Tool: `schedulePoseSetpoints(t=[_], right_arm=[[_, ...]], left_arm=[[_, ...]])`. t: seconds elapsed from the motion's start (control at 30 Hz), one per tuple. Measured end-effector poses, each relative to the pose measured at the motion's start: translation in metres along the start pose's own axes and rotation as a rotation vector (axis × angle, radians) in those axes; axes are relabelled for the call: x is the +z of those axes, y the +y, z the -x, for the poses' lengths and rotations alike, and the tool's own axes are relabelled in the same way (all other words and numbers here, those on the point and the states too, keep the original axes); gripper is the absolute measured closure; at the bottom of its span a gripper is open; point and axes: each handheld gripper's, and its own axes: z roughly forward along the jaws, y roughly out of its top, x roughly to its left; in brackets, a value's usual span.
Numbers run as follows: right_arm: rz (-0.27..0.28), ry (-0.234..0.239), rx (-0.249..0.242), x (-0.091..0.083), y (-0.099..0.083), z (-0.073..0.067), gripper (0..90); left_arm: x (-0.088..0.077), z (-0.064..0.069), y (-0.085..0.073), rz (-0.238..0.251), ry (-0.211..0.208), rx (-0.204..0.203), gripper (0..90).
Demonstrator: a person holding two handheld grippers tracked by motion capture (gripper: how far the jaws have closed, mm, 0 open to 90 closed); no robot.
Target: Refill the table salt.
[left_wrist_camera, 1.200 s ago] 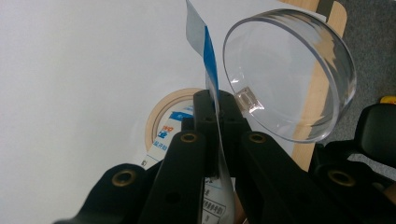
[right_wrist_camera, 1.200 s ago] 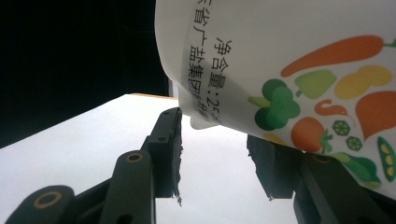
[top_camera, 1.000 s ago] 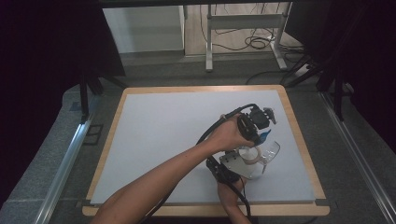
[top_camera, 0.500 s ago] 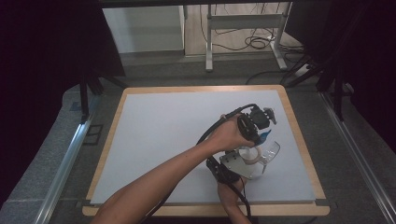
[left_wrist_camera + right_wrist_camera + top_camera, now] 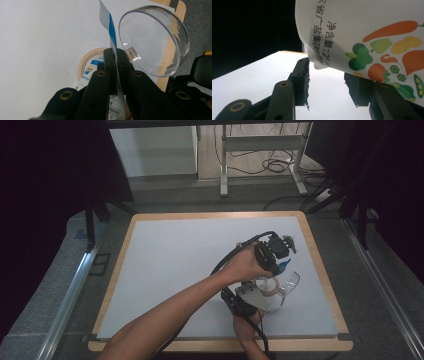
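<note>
Packet (image 5: 113,37), thin and blue-and-white with printed text, is pinched edge-on in the closed left tongs (image 5: 116,53) above the white surface (image 5: 37,50); a clear round container (image 5: 153,40) is seen beside it. The right tongs (image 5: 327,82) are held part-open against a white vegetable-printed wrapper (image 5: 374,32); whether it is gripped cannot be told.

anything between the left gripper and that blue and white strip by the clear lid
Nothing visible: the left gripper is already shut on the blue and white strip. The clear round lid sits beside the strip in the left gripper view, not between.

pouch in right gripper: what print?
White pouch, black text, colourful vegetable drawings; clearest in right gripper view.
</note>
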Motion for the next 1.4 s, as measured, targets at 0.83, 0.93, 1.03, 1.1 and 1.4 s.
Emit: schedulePoseSetpoints(t=[0.83, 0.93, 1.03, 1.1, 1.4], right_arm=[[-0.004, -0.002, 0.008, -0.0006, -0.0013, 0.0015, 55.9], [-0.003, -0.002, 0.006, -0.0005, -0.0013, 0.0015, 55.9], [-0.001, -0.004, -0.003, -0.0005, -0.0009, 0.0017, 55.9], [0.000, -0.003, -0.003, -0.0006, -0.0008, 0.0014, 55.9], [-0.005, 0.007, 0.005, -0.0002, -0.0010, 0.0010, 55.9]], left_arm=[[0.0039, 0.0006, 0.0016, -0.012, -0.004, 0.002, 90.0], [0.0037, 0.0008, 0.0016, -0.013, -0.002, 0.002, 90.0], [0.0029, 0.0014, 0.0015, -0.014, -0.002, 0.004, 90.0], [0.0031, 0.0015, 0.0014, -0.013, -0.002, 0.003, 90.0], [0.0042, -0.0006, 0.0003, -0.018, -0.003, 0.000, 90.0]])
